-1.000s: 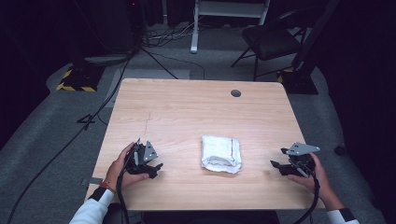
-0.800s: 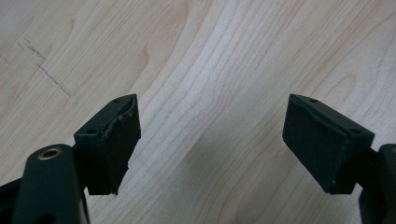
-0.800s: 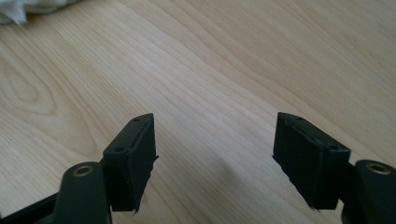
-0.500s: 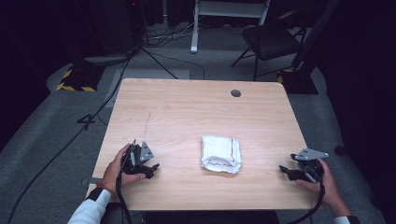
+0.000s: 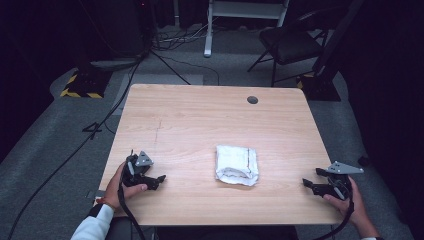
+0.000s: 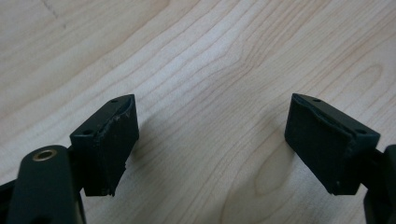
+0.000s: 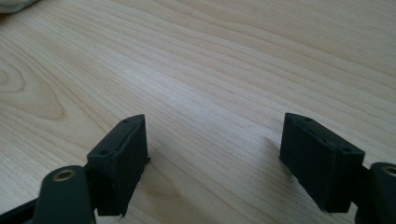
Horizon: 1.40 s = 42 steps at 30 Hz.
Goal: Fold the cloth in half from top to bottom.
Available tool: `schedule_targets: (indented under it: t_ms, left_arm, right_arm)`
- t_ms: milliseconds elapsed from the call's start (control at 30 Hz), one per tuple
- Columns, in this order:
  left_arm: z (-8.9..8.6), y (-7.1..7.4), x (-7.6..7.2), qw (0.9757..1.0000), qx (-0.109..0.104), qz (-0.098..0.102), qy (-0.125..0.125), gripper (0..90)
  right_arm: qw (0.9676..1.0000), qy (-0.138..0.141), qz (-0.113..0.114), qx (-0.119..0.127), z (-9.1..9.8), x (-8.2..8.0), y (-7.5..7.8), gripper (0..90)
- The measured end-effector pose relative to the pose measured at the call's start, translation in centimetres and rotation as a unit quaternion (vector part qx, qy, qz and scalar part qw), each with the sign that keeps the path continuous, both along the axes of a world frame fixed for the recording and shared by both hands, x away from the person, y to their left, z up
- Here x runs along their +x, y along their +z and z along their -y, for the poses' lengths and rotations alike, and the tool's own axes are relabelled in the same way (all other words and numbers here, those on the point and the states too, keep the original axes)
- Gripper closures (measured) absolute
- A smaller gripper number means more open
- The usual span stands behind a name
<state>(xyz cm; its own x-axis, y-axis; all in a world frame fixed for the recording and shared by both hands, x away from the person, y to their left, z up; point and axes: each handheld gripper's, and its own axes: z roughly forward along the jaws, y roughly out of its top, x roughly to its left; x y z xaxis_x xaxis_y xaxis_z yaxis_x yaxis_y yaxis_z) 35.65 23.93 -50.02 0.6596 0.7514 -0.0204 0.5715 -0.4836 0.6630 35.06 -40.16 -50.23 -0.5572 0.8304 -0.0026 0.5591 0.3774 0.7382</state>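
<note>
Left claw [image 5: 159,179], right claw [image 5: 309,184] gape empty, right just widened; high view adds folded towel [image 5: 236,164] between.

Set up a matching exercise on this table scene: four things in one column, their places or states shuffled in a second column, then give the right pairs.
Things:
1. folded white cloth
2. small round dark grommet hole
3. left tongs
4. right tongs

Places or states:
A. open, at the light wooden table's near right edge
B. near the far edge of the table top
C. open, by the near left corner
D. lying between the two tongs, touched by neither

Pairs: 1-D, 2-B, 3-C, 4-A
</note>
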Motion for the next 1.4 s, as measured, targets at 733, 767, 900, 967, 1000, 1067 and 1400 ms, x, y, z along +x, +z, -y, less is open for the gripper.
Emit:
schedule_targets:
  t_ms: [733, 767, 900, 967, 1000, 1067, 1400]
  left_arm:
    - [-0.17, -0.34, -0.37, 0.9998, -0.008, 0.017, 0.004, 16.4]
    - [-0.18, -0.34, -0.37, 0.9998, -0.008, 0.018, 0.005, 16.3]
    - [-0.19, -0.35, -0.44, 0.9998, -0.009, 0.017, 0.007, 16.3]
    - [-0.19, -0.35, -0.45, 0.9998, -0.01, 0.017, 0.007, 16.4]
    - [-0.19, -0.35, -0.44, 0.9998, -0.009, 0.017, 0.007, 16.4]
    - [-0.21, -0.35, -0.44, 0.9998, -0.009, 0.017, 0.006, 16.3]
    - [-0.22, -0.35, -0.43, 0.9998, -0.009, 0.017, 0.005, 16.4]
  right_arm:
    - [1.0, -0.003, 0.004, 0.0, -0.01, -0.02, -0.11, 21.5]
    - [1.0, -0.003, 0.003, 0.001, 0.0, -0.01, -0.11, 21.5]
    - [1.0, -0.003, 0.003, 0.001, -0.01, -0.01, -0.11, 21.4]
    - [1.0, -0.003, 0.003, 0.001, -0.01, -0.01, -0.11, 21.4]
    - [1.0, -0.003, 0.003, 0.001, -0.01, 0.0, -0.11, 21.4]
    - [1.0, -0.003, 0.003, 0.001, -0.01, 0.01, -0.11, 21.3]
    - [1.0, -0.002, 0.003, 0.002, 0.0, 0.03, -0.11, 21.3]
